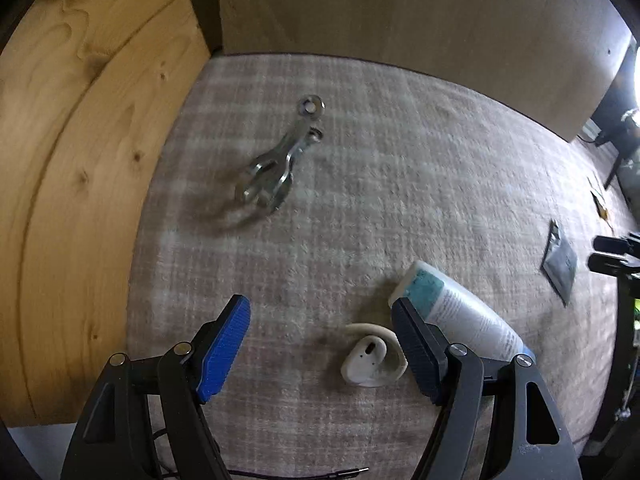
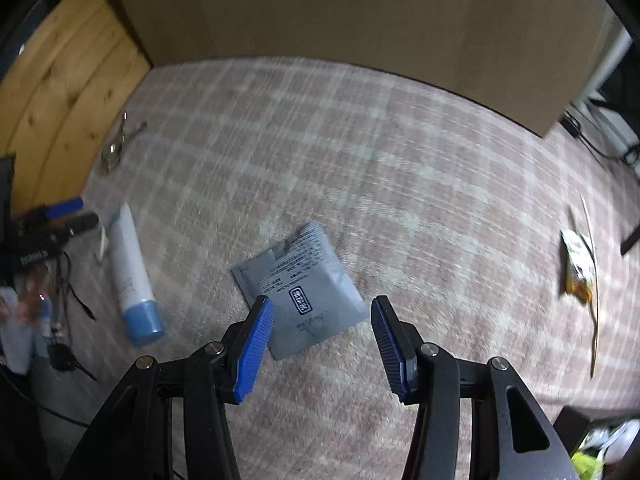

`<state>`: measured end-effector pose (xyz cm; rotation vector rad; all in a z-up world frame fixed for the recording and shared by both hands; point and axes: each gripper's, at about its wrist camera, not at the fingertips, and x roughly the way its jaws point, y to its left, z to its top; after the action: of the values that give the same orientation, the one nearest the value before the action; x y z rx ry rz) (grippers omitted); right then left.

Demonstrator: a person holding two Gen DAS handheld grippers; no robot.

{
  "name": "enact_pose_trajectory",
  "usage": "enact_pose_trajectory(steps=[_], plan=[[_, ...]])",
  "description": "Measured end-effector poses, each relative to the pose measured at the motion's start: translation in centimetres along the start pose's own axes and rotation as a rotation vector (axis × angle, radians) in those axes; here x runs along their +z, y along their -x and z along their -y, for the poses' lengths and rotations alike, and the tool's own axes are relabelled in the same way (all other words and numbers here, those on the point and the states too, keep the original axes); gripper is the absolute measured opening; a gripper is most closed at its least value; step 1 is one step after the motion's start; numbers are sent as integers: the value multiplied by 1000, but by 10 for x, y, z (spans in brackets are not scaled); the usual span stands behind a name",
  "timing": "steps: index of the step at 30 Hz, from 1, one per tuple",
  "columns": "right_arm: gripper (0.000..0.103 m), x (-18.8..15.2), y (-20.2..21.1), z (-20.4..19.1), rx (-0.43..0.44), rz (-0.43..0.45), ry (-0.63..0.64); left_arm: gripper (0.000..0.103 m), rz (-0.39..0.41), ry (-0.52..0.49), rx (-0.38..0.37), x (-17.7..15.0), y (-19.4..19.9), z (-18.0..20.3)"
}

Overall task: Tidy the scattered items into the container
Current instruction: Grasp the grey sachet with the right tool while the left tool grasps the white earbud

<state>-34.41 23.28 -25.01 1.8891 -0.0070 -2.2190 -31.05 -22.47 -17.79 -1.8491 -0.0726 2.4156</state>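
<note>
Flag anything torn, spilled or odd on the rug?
The grey sachet looks ragged along its top edge, possibly torn open. The yellow snack wrapper at far right looks crumpled. No spill visible; blur limits detail.

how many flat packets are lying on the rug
2: a grey sachet just ahead of the open right gripper, and a yellowish packet far right. Others may lie outside view.

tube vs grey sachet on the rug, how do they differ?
The tube is a long rounded body, white with a blue cap; the grey sachet is a flat, roughly square foil pack with printed text. The tube lies beside the left gripper, by the white earpiece; the sachet lies just ahead of the open right gripper. Both lie flat on the checked rug, ungripped.
</note>
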Motion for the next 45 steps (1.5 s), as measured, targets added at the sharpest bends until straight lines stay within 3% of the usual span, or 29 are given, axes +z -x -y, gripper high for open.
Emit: enact_pose_trajectory(steps=[5, 7, 8, 14, 18, 21, 25, 27, 31, 34, 35, 45], plan=[[50, 4, -11, -19, -35, -11, 114, 77, -7, -101, -1, -20, -10, 34], [62, 6, -14, -22, -53, -10, 153, 77, -13, -159, 34, -29, -12, 47], [63, 7, -16, -24, -65, -8, 174, 77, -14, -185, 52, -33, -13, 52], [67, 10, -29, -32, -101, -33, 283, 77, -13, -200, 103, -39, -20, 59], [69, 14, -40, -34, -120, -59, 360, 69, -2, -183, 99, -38, -20, 58], [69, 18, -46, -36, -80, -88, 371, 63, 9, -183, 89, -38, -23, 59], [88, 23, -56, -39, -116, -116, 406, 48, 11, -166, 68, -34, -28, 62], [88, 27, -58, -32, -99, -139, 382, 46, 12, -158, 61, -26, -37, 55], [76, 28, -52, -27, -100, -134, 389, 45, 21, -144, 52, -27, -37, 56], [53, 26, -46, -24, -98, -122, 393, 45, 24, -142, 50, -30, -37, 58], [50, 26, -44, -23, -96, -118, 393, 45, 23, -150, 51, -30, -35, 58], [41, 18, -31, -5, -102, -90, 357, 44, 42, -121, 60, -48, -17, 58]])
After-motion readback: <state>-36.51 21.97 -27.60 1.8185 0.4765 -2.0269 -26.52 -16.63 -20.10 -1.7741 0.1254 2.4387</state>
